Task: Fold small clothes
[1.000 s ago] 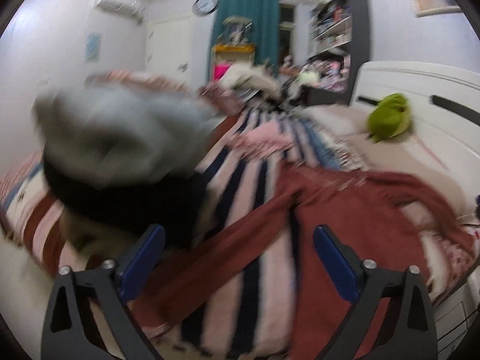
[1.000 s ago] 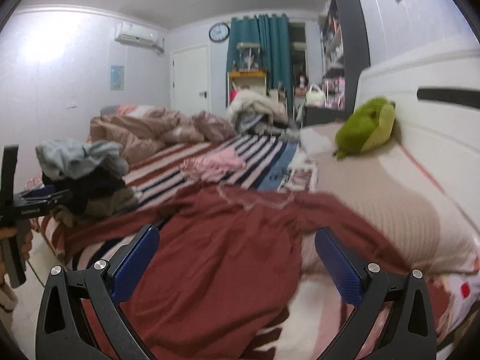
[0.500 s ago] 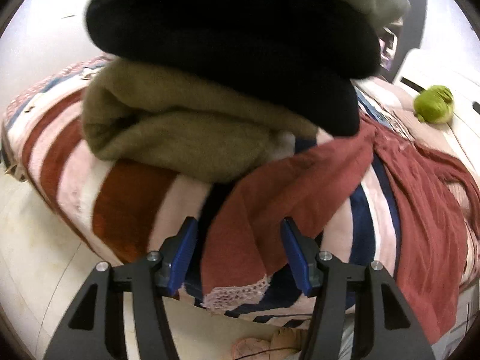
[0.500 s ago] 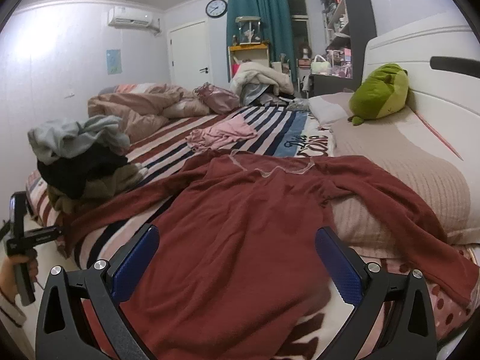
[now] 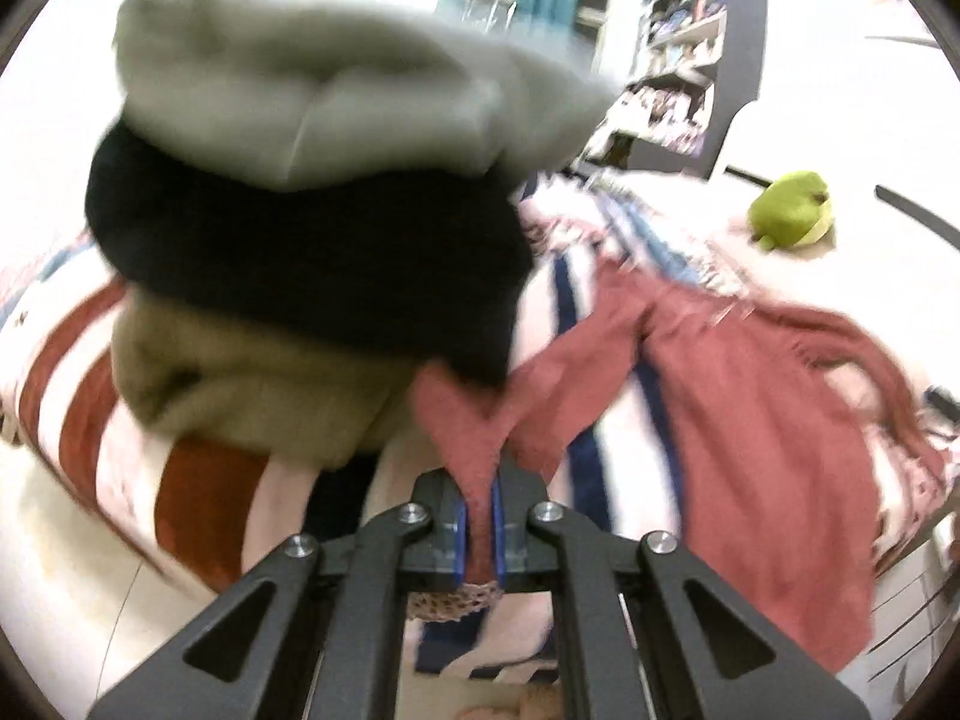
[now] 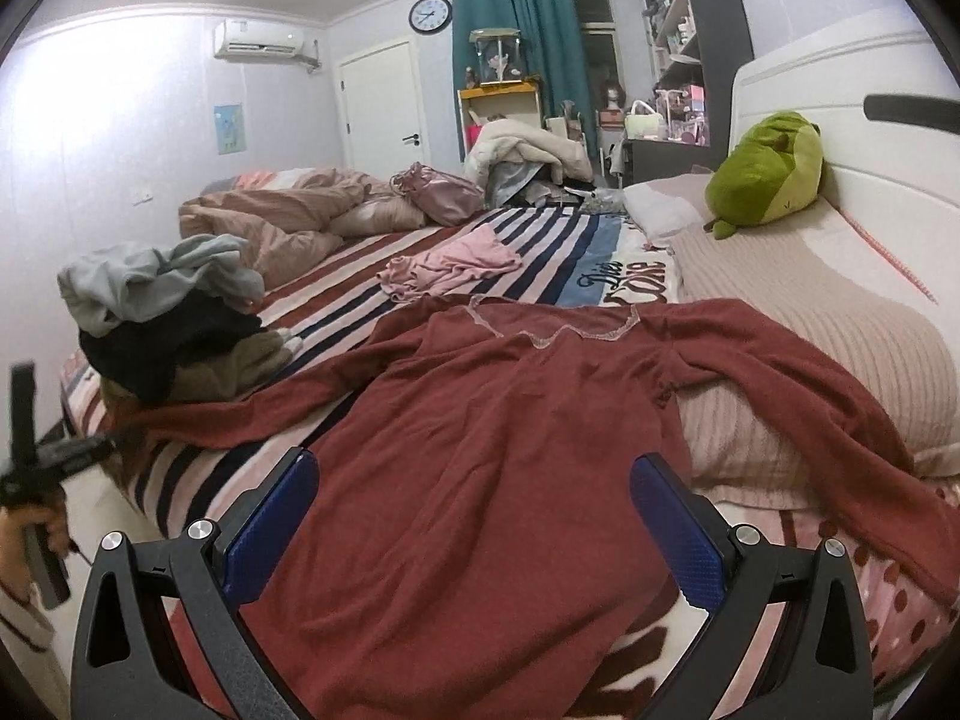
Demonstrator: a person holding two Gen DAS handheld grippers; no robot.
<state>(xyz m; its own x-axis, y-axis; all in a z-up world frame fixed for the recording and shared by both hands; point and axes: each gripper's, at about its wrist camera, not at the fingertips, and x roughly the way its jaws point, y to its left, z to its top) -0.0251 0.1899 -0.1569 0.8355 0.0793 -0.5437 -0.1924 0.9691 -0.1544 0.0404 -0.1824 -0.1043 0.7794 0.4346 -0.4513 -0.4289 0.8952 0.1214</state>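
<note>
Since half a second ago the left gripper (image 5: pixel 478 501) has been closing, and its blue pads are now pinching the cuff end of the red top's (image 6: pixel 480 450) sleeve (image 5: pixel 480 420), lace trim showing just below the jaws; the sleeve is rising from the pinch toward the stack of folded clothes (image 5: pixel 312 228), grey over black over olive, which is sitting just beside it on the striped blanket (image 6: pixel 528 240); the left view is blurring, so whether the sleeve is touching the stack is hard to say. Across the bed the red top is lying spread face up, neckline toward the far end, its other sleeve draping over the beige pillow (image 6: pixel 810 324); the right gripper (image 6: pixel 474 528) is hovering above the top's lower body with its fingers standing wide apart, gripping nothing. Farther up the blanket a pink garment (image 6: pixel 450 267) is lying crumpled, and a green plush toy (image 6: pixel 768 168) is leaning against the white headboard (image 6: pixel 840 78).
</note>
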